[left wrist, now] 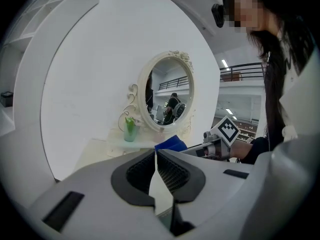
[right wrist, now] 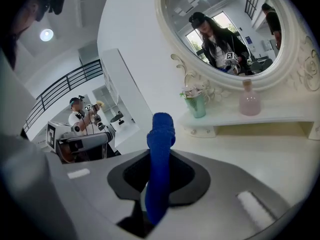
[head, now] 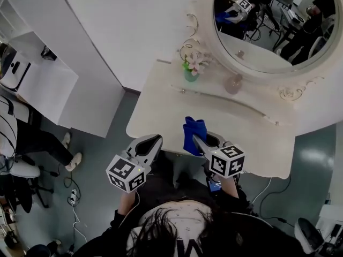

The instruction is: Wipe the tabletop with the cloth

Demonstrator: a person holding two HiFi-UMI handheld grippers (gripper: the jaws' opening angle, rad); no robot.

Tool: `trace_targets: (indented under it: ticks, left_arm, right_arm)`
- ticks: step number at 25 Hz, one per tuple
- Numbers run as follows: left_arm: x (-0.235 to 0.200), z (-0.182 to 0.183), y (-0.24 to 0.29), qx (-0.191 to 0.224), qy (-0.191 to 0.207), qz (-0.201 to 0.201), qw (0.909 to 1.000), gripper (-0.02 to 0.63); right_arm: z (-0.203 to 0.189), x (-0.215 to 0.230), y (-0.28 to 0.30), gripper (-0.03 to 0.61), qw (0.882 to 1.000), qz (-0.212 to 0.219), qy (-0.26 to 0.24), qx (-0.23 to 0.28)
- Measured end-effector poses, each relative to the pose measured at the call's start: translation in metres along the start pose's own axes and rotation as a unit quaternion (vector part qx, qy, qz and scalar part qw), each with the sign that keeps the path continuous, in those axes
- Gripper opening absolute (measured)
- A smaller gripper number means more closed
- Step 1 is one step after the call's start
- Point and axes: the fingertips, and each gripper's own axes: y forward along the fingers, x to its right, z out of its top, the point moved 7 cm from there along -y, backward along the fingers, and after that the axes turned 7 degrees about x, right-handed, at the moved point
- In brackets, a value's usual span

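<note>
A blue cloth (head: 193, 135) stands bunched upright over the front edge of the cream dressing tabletop (head: 246, 138). My right gripper (head: 199, 140) is shut on it. In the right gripper view the blue cloth (right wrist: 160, 154) rises between the dark pads of the right gripper (right wrist: 159, 159) and hides their tips. My left gripper (head: 155, 140) hovers just left of the cloth, off the table's front edge. In the left gripper view, the left gripper (left wrist: 156, 157) has its pads pressed together with nothing between them. The blue cloth (left wrist: 171, 144) shows beyond them.
An oval mirror (head: 268, 31) stands at the back of the table above a narrow shelf. A green vase of flowers (head: 191, 70) and a pink bottle (head: 233, 83) sit on that shelf. A white cabinet (head: 102, 52) lies to the left. A seated person (head: 27, 143) is at far left.
</note>
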Motion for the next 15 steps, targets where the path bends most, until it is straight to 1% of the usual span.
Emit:
trace_targets:
  ticks: [5,11,15]
  left_arm:
    - [-0.05,0.015,0.007,-0.017,0.011,-0.005,0.9998,-0.003]
    - [-0.105,0.026,0.015,-0.023,0.004,-0.021,0.9995,-0.003]
    - [-0.133,0.03,0.019,-0.029,0.001,-0.037,0.9989,-0.003]
  right_arm:
    - [0.008,-0.005,0.053,0.08,1.0,-0.013,-0.008,-0.023]
    - [0.015,-0.009,0.125,0.08,0.998,-0.016,-0.031,-0.049]
    - [0.016,-0.017,0.174,0.08,0.997,-0.015,-0.039,-0.071]
